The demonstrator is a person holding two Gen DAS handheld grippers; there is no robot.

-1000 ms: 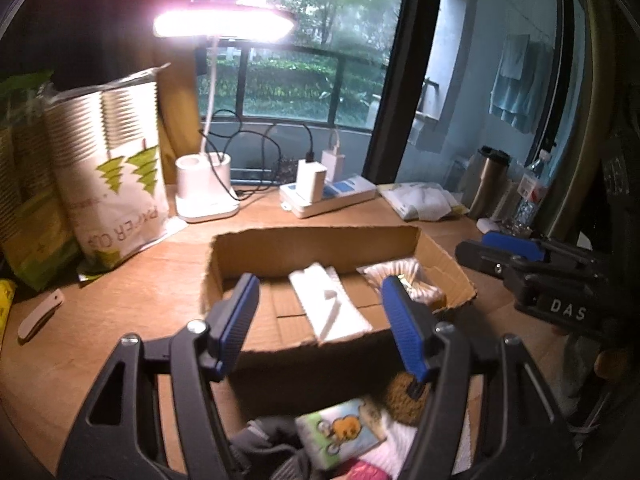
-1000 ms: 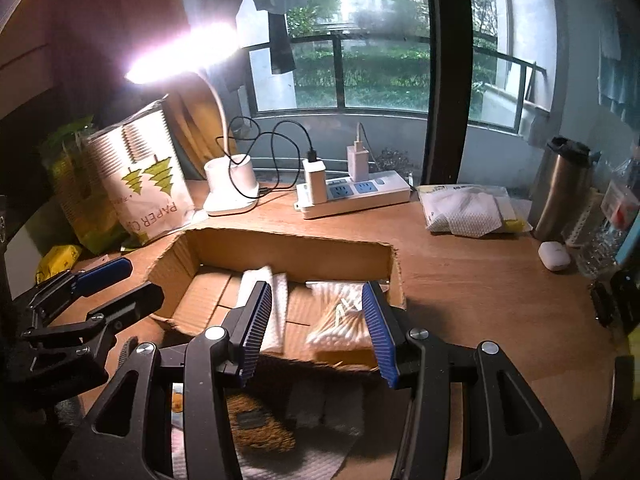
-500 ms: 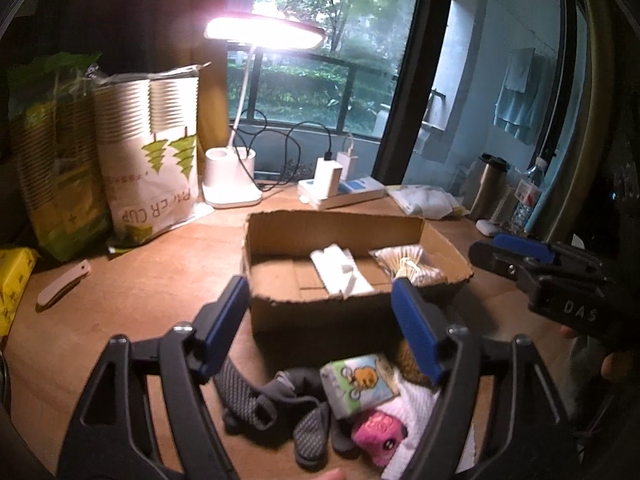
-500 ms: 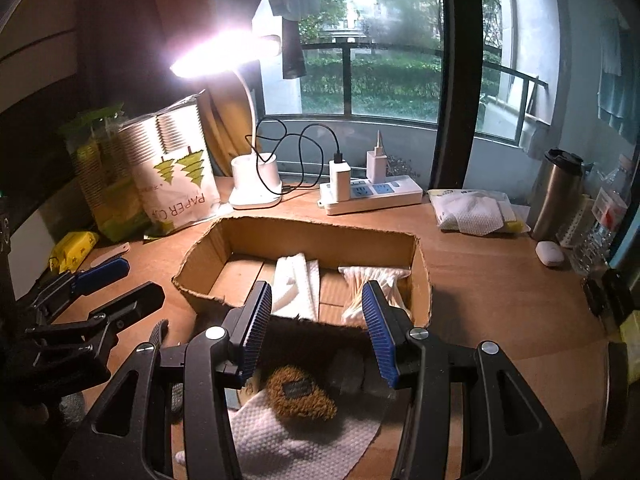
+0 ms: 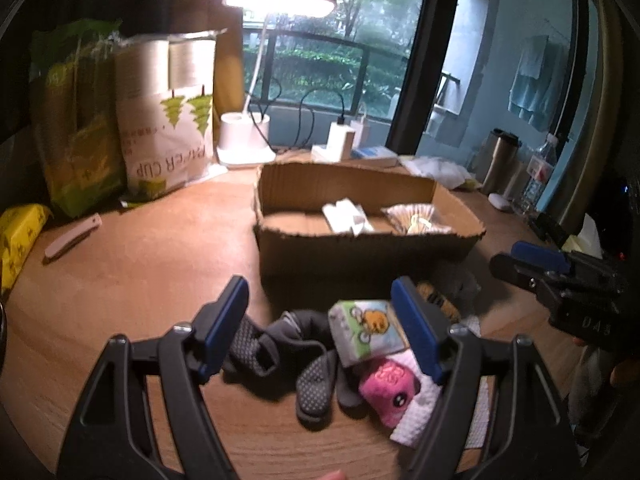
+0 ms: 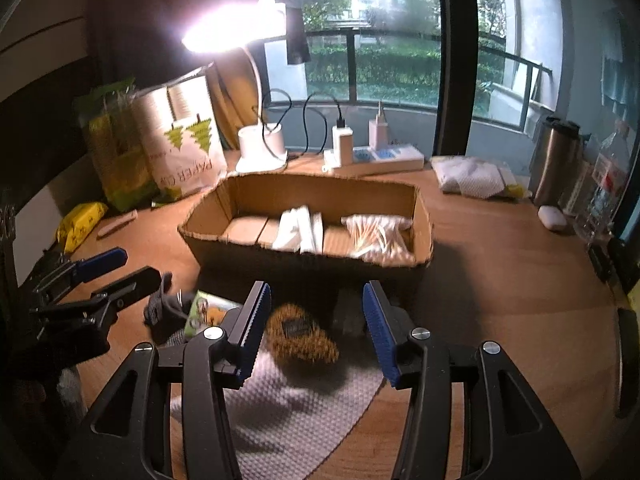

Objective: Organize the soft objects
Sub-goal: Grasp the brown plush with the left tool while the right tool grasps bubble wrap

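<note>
Your left gripper (image 5: 320, 312) and right gripper (image 6: 316, 312) both hang with jaws spread, holding nothing. Under them lie the gray socks (image 5: 276, 344), pink toy (image 5: 390, 386) and brown pouch (image 6: 300, 340), just before the cardboard box (image 6: 312, 258).

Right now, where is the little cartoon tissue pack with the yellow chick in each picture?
Left wrist view: the small tissue pack with the yellow chick print lies low and right of centre, atop the dark grey socks, close to the open left gripper's right finger.
Right wrist view: it sits low left, partly hidden behind the open right gripper's left finger.
Shared landmark: the brown cardboard box, just behind the pack.
</note>
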